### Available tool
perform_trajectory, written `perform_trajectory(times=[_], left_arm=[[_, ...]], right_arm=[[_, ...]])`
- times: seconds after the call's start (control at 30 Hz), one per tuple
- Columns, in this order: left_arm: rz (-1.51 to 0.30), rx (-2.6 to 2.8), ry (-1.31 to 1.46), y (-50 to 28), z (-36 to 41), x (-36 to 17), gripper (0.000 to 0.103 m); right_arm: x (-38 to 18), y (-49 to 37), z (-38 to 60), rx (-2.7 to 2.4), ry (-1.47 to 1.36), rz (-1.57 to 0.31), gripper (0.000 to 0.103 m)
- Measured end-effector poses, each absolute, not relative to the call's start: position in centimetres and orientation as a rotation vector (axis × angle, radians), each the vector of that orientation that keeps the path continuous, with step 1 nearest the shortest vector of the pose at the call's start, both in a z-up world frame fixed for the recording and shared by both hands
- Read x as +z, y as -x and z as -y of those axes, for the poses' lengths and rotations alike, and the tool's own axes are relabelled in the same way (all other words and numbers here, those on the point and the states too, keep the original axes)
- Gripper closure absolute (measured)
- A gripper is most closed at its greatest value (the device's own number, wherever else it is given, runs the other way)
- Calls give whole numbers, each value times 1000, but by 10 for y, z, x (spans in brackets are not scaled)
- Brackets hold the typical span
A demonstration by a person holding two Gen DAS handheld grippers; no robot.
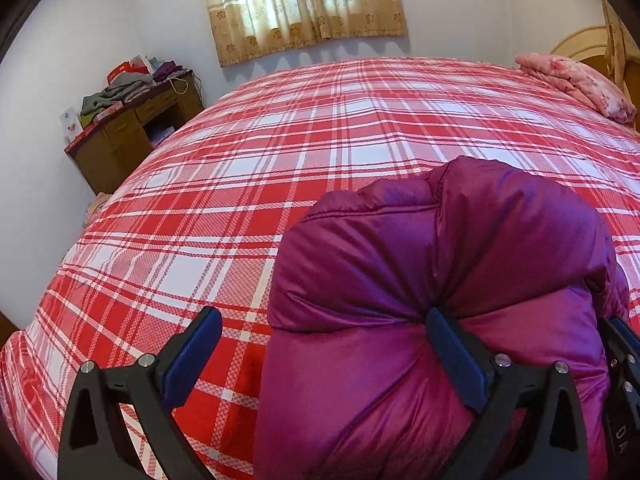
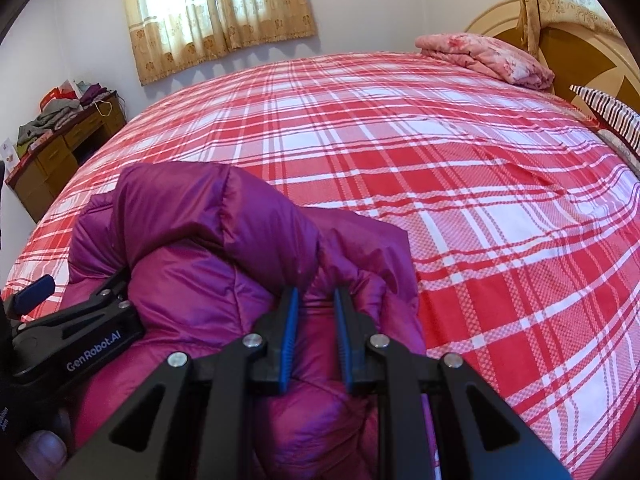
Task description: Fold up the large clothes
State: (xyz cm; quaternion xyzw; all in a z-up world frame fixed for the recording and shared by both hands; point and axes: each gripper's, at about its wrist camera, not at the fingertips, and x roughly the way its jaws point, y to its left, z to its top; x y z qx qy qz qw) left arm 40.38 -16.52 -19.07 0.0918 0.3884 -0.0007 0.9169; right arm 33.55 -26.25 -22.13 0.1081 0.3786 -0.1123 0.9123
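Plaid bedspread (image 2: pixel 440 184) under us, puffy purple jacket (image 2: pixel 224 248) bunched at its near edge. Our right gripper (image 2: pixel 316 320) pinches a fold; our left gripper (image 1: pixel 324 344) gapes wide, holding nothing. One pinch only, so that slippery bulk could spring open.

The puffy purple jacket (image 1: pixel 420 280) is glossy, smooth quilted cloth; the plaid bedsheet (image 1: pixel 260 152) is matt woven cloth.

Home bedroom; plaid-sheeted bed (image 1: pixel 280 152), curtained window (image 1: pixel 304 4), wooden headboard (image 2: pixel 576 52), cluttered desk (image 1: pixel 132 128) with clothes
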Motion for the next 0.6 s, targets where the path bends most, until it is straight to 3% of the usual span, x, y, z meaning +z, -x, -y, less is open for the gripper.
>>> perform_trajectory(times=[0.6], left_arm=[[-827, -23, -163, -408, 159, -194, 1]], right_arm=[[-223, -340, 259, -244, -200, -808, 81]])
